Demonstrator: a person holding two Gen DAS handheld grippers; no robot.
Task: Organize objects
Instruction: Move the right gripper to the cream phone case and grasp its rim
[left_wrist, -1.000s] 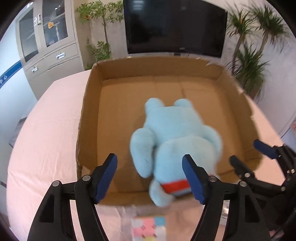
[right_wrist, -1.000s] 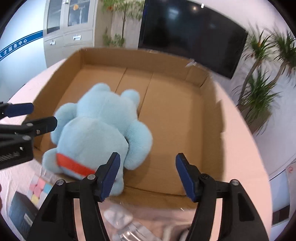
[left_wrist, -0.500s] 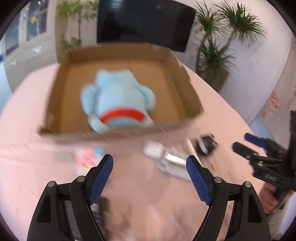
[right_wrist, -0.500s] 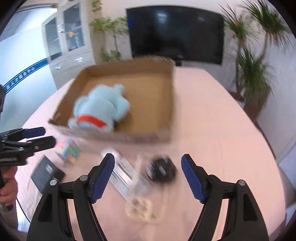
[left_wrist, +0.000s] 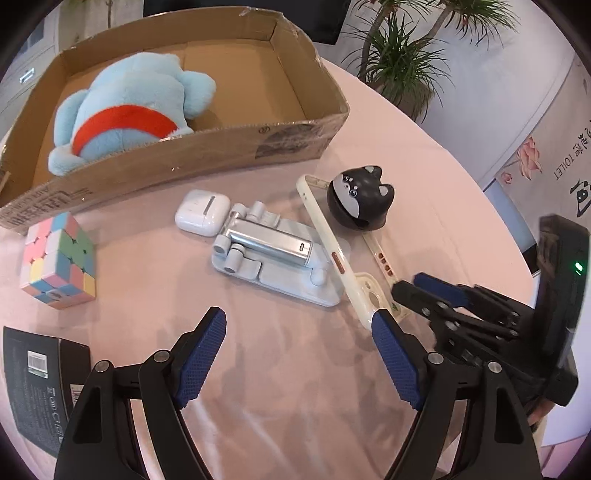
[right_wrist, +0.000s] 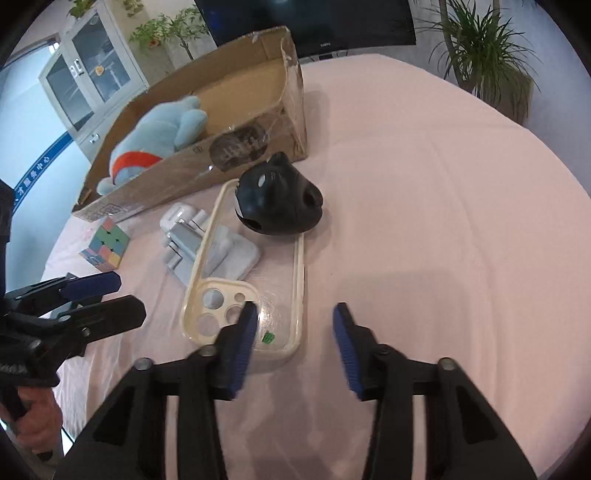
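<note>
Both grippers spread wide and empty, right gripper over the phone case on the tabletop. Thin rim there; a shallow pinch could slip, nudging the black cat toy.

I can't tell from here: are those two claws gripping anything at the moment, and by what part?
Nothing is held. The left gripper and the right gripper both hang open above the table, empty; the phone case lies untouched.
</note>
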